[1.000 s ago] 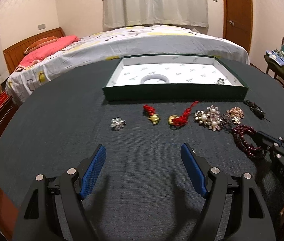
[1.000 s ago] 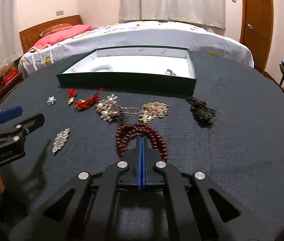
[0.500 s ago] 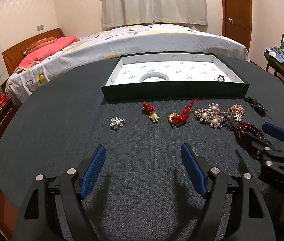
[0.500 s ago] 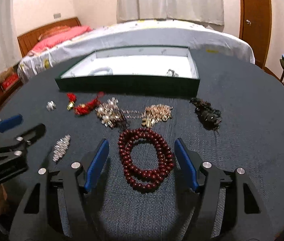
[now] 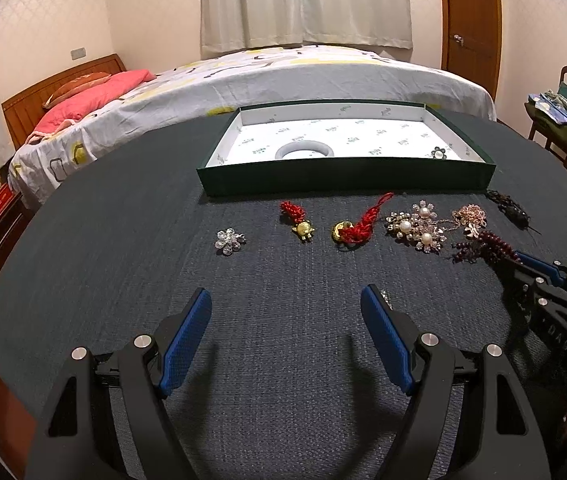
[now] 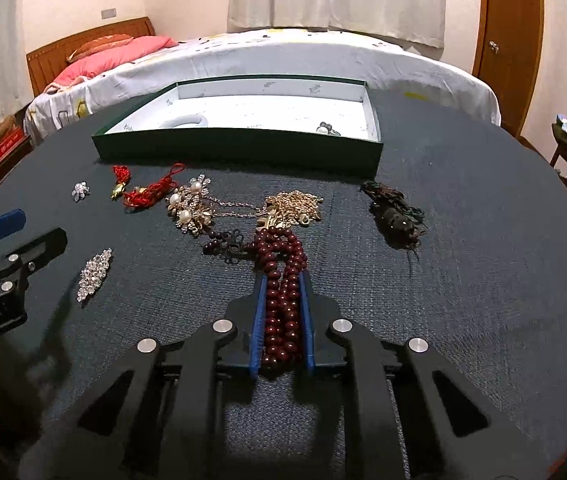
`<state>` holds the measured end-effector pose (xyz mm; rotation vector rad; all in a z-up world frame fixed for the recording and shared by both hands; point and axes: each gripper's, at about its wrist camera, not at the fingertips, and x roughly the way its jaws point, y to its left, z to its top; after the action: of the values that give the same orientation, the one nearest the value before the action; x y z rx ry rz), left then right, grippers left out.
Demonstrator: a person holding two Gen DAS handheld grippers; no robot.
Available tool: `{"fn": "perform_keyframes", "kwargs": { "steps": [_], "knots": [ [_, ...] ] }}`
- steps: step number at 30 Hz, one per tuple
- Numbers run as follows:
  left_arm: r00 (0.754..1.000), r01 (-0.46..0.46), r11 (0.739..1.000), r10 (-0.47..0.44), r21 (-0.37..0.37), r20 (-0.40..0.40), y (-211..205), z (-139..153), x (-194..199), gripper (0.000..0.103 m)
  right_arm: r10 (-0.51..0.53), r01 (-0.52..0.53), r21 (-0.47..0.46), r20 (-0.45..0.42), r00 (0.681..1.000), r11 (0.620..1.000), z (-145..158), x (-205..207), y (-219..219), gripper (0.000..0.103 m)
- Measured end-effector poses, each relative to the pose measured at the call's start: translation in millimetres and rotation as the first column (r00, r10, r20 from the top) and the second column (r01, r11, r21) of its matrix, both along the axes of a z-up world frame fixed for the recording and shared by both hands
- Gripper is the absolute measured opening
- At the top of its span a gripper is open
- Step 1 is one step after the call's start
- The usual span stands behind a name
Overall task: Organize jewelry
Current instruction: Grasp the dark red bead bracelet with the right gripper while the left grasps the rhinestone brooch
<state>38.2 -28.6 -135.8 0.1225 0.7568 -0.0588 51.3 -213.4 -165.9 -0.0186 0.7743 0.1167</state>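
A dark red bead bracelet (image 6: 279, 252) lies on the dark cloth table, squeezed into a narrow bundle. My right gripper (image 6: 282, 280) is closing on it, and its blue pads press the beads from both sides. In the left wrist view the same bracelet (image 5: 491, 244) and the right gripper (image 5: 531, 268) sit at the far right. My left gripper (image 5: 285, 294) hovers open over bare cloth with nothing between its fingers. A green box (image 5: 343, 180) with a white lining stands at the back, holding a white ring (image 5: 304, 149) and a small brooch (image 5: 438, 153).
In front of the box lie a silver flower brooch (image 5: 229, 241), two red knot charms (image 5: 297, 220), a pearl brooch (image 5: 415, 228), a gold chain (image 6: 293, 206), a dark hair piece (image 6: 395, 216) and a crystal leaf brooch (image 6: 94, 274). A bed stands behind the table and a chair (image 5: 563, 120) at right.
The right gripper went from shut to open around the bead bracelet, then closed on it, bunching the beads into a narrow strand. The left gripper has not moved.
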Motion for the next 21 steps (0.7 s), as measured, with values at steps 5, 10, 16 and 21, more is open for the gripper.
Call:
{"fn": "perform_keyframes", "kwargs": {
  "steps": [5, 10, 16, 21],
  "knots": [
    [1.000, 0.009, 1.000, -0.009, -0.024, -0.007, -2.8, 1.6, 1.3, 0.074, -0.019, 0.019, 0.028, 0.013, 1.000, 0.999, 6.3, -2.4, -10.6, 0.015],
    [0.999, 0.042, 0.998, -0.043, -0.039, -0.012, -14.5, 2.3, 2.9, 0.074, -0.040, 0.039, 0.037, 0.040, 0.998, 0.999, 12.9, -6.5, -21.4, 0.015],
    [0.996, 0.087, 0.996, -0.087, -0.008, -0.029, -32.2, -9.2, 5.2, 0.067, -0.045, 0.043, 0.056, 0.049, 0.998, 0.998, 14.2, -9.0, -28.4, 0.015],
    [0.991, 0.108, 0.994, -0.109, -0.021, -0.072, -33.1, -20.5, 6.3, 0.052, -0.045, 0.042, 0.074, 0.045, 0.998, 0.996, 12.7, -8.9, -30.7, 0.015]
  ]
}}
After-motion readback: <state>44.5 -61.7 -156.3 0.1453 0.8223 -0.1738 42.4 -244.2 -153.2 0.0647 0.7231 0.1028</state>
